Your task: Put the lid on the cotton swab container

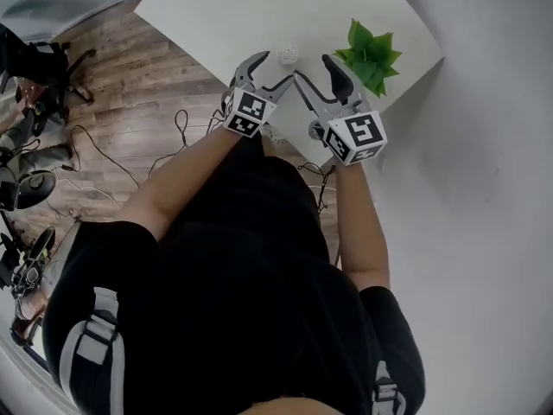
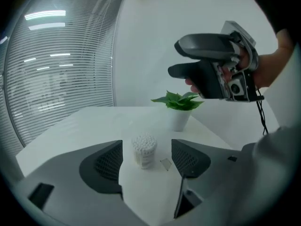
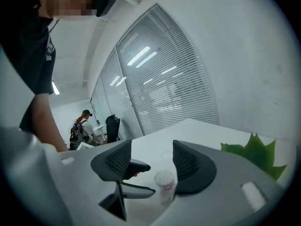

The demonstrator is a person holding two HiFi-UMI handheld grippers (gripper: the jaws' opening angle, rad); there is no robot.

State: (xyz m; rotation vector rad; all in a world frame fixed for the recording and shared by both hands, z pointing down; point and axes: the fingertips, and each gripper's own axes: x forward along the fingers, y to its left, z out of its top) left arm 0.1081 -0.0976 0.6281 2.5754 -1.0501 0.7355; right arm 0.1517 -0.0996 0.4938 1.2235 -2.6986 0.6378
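Observation:
The cotton swab container [image 1: 289,55] stands uncovered on the white table [image 1: 216,15], full of white swabs. In the left gripper view the container [image 2: 144,149] sits between and beyond the wide-apart jaws of my left gripper [image 2: 146,161], and a small clear lid [image 2: 165,164] lies flat just right of it. My left gripper [image 1: 270,72] and right gripper [image 1: 318,74] hover side by side near the table edge, short of the container. My right gripper [image 3: 153,166] is open and holds nothing, with the container [image 3: 164,180] ahead of it.
A small green plant in a white pot [image 1: 371,54] stands right of the container near the table's corner. Cables [image 1: 112,158] lie on the wood floor to the left. An office chair [image 3: 113,126] and a person [image 3: 84,124] are far behind.

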